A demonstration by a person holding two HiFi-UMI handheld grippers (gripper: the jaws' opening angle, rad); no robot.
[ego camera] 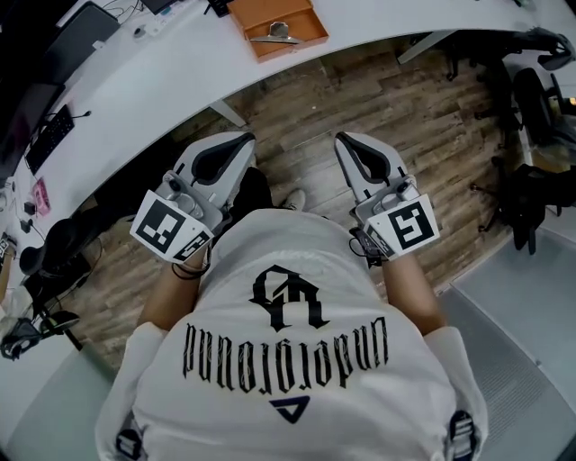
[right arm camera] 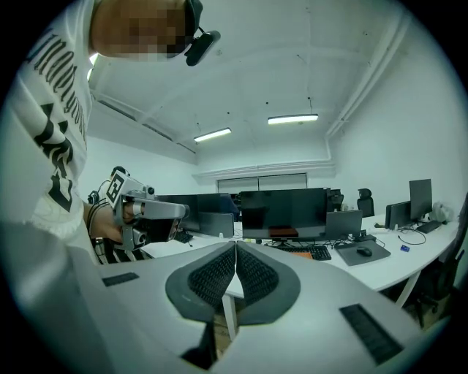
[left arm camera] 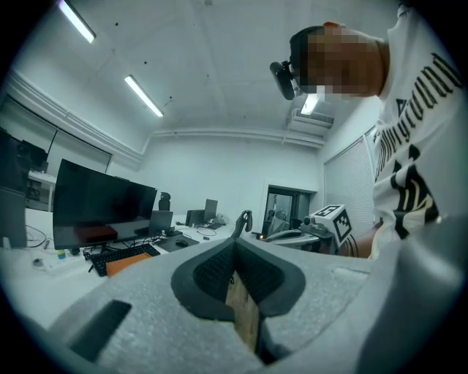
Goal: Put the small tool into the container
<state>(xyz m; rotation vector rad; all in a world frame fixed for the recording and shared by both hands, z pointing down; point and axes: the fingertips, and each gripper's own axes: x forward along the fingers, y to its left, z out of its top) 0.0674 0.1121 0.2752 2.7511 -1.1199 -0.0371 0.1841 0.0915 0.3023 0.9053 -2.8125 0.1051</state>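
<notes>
The right tool (right arm camera: 235, 252) is pressing its jaws together on nothing, facing monitors (right arm camera: 284, 210) on a white counter (right arm camera: 417, 259); the left tool (right arm camera: 179, 212) is hovering alongside.

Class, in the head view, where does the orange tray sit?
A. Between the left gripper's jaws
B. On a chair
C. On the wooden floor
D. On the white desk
D: the tray rests on the desk, far from both grippers.

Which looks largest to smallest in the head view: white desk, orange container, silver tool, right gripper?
1. white desk
2. right gripper, though it is much nearer the camera, so its rank over the container is unsure
3. orange container
4. silver tool, clearly smallest
</notes>
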